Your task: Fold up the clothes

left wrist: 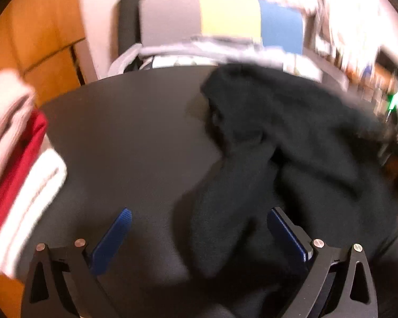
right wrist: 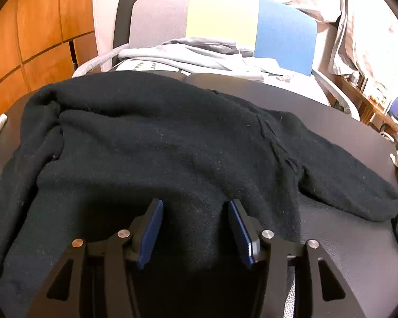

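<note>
The black knitted wool sweater (right wrist: 172, 145) sprawls lengthwise across the dark counter (right wrist: 345, 238). The right gripper (right wrist: 195, 225), jaws spread, has its hem between them at frame bottom; the left gripper (left wrist: 199, 233), jaws wide, sits left of it.

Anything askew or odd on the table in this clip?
Only the black sweater: it lies bunched and creased across the dark table, its left side rumpled, one sleeve splayed toward the right edge. No damage shows.
</note>
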Demonstrator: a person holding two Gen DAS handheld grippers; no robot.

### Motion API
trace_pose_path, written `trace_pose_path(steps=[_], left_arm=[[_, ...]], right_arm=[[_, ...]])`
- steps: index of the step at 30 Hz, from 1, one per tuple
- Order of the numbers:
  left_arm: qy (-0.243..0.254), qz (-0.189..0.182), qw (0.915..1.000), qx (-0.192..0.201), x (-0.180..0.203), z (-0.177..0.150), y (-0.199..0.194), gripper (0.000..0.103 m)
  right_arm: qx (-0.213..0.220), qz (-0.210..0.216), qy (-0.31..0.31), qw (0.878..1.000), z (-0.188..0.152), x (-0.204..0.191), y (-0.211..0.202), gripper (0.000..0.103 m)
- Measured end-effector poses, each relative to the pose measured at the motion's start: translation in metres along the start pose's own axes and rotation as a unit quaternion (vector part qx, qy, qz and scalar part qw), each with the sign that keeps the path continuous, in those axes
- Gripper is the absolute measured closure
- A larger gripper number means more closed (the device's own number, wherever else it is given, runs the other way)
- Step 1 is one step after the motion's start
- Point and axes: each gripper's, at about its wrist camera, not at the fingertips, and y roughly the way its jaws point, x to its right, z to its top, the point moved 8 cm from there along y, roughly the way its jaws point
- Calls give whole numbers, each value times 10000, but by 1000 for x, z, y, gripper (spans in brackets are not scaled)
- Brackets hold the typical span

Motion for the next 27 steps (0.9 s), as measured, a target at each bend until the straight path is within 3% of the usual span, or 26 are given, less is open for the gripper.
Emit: trace_pose_path(steps=[2,3,4,5,6,11,16,19,23,24,26,27], left_arm=[[9,-74,9997,-251,4,-3,13,0],[-118,-199,9994,-276,5,-1,13,14],[-245,-325,9987,-301,5,2,13,52],[-372,-450,9978,-326,6,4,13,65],[-499,-575,9965,-352,6,7,13,98],[-665,-696,9952,-157,-17,52,-18,99],[-445,-599,9972,80,-45,106,-55,98],[-200,-633,9977,-162,-48,119,-59,93],[431,-124,9973,-578,-38,105,-40,93],[516,-63,9969,-598,-36,98,-36,90],[428,-5,9970,-650,-40,82,-31,73],[318,44,9973,-659,-45,75,-30,52]], right_arm=[[17,23,15,10000,3,34,29,50],[27,-11,-10,10000,3,37,32,50],[37,-51,-38,10000,2,38,33,49],[44,-90,-58,9999,1,36,31,49],[48,-106,-65,9999,0,36,31,49],[54,-112,-51,9999,-2,40,35,48],[43,-61,-30,10000,0,44,41,46],[41,-67,-42,10000,0,44,42,44],[43,-44,-17,10000,0,45,43,44],[45,-39,-7,10000,0,45,43,44],[49,-38,2,10000,0,45,44,44],[49,-38,0,10000,-1,45,43,44]])
